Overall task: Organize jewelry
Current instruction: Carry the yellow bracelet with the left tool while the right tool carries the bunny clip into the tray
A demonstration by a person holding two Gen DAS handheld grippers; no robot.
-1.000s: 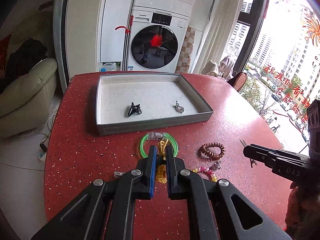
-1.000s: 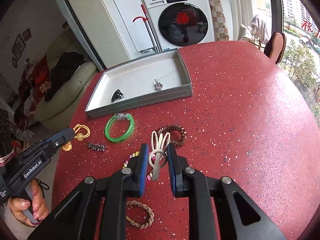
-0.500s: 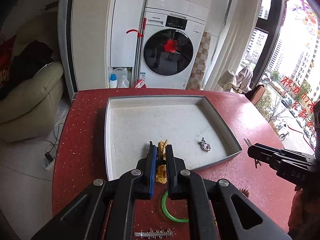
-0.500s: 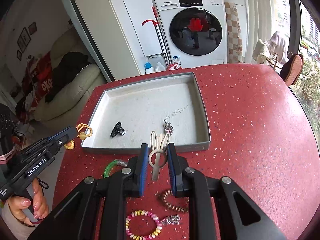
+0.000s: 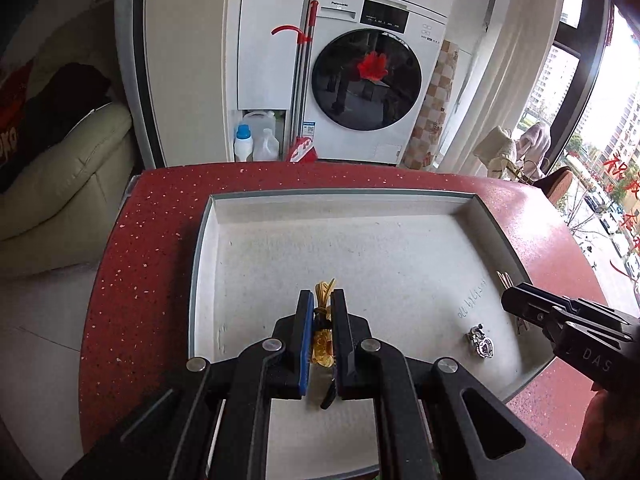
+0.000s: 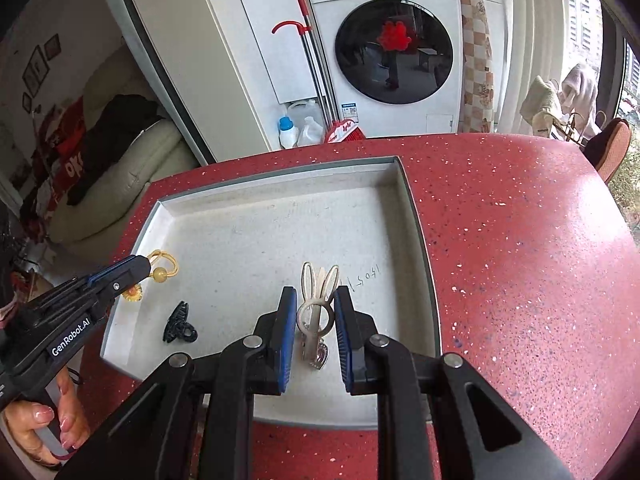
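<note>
Tongs in the person's left hand, the left tongs, hang over the near left part of the grey tray, clenched on a yellow hair tie with a bead and a small sunflower charm; in the right wrist view that tie loops out past the tips above the tray's left edge. The fingers of that hand wrap the grip at the lower left. On the tray floor, just right of those tips, lies a black claw clip. Further right, a silver heart pendant rests near the tray's near edge, partly hidden behind the other tool's load. The right tongs hold a cream rabbit-ear hair clip upright between the blue pads, the ears pointing to the far side, over the tray's near right area beside some handwriting on the floor. The tray sits on a red speckled counter. Beyond the counter's far edge stands a white washing machine.
</note>
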